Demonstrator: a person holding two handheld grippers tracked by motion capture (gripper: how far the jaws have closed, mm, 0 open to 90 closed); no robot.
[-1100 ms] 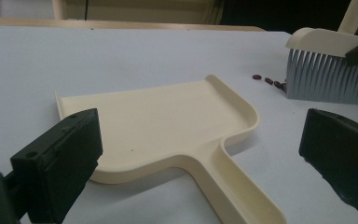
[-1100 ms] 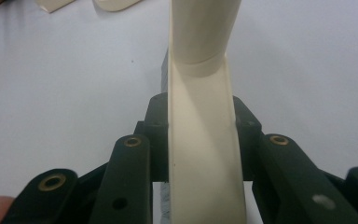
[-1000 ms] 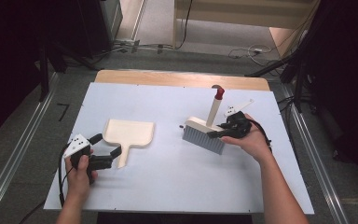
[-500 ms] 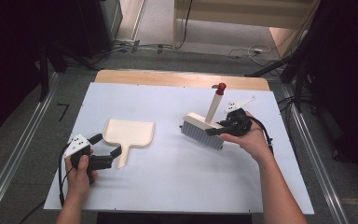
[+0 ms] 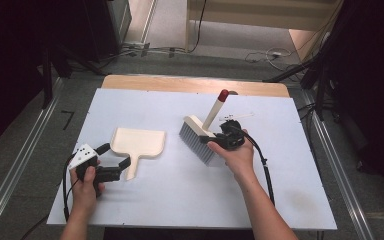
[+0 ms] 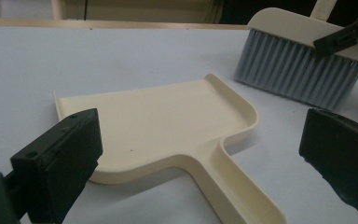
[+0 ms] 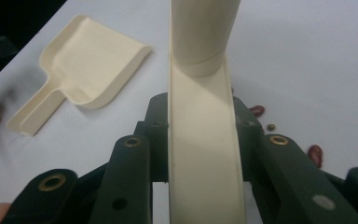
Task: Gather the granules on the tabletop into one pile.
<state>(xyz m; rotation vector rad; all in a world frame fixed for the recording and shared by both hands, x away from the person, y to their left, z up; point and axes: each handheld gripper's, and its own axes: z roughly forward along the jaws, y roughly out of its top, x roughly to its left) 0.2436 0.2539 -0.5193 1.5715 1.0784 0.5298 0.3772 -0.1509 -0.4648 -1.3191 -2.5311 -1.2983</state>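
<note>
A cream dustpan (image 5: 139, 142) lies flat on the white table, its handle towards the person. My left gripper (image 5: 115, 156) stands open at that handle; in the left gripper view (image 6: 198, 163) the jaws flank the dustpan (image 6: 168, 121) handle without touching it. My right gripper (image 5: 225, 137) is shut on a cream hand brush (image 5: 197, 136) with grey bristles and a red-tipped handle, held right of the dustpan with bristles down. In the right gripper view (image 7: 200, 119) the brush back (image 7: 200, 154) sits clamped between the jaws, and the dustpan (image 7: 88, 60) lies ahead at the left.
A few dark red beans (image 7: 315, 154) lie on the table just right of the brush. The white tabletop (image 5: 180, 200) ends in a wooden strip (image 5: 190, 85) at the far edge. Metal rails (image 5: 330, 150) run along both sides.
My right gripper has carried the brush leftwards, nearer the dustpan, and the brush head has turned a little. The left gripper and the dustpan have stayed put.
</note>
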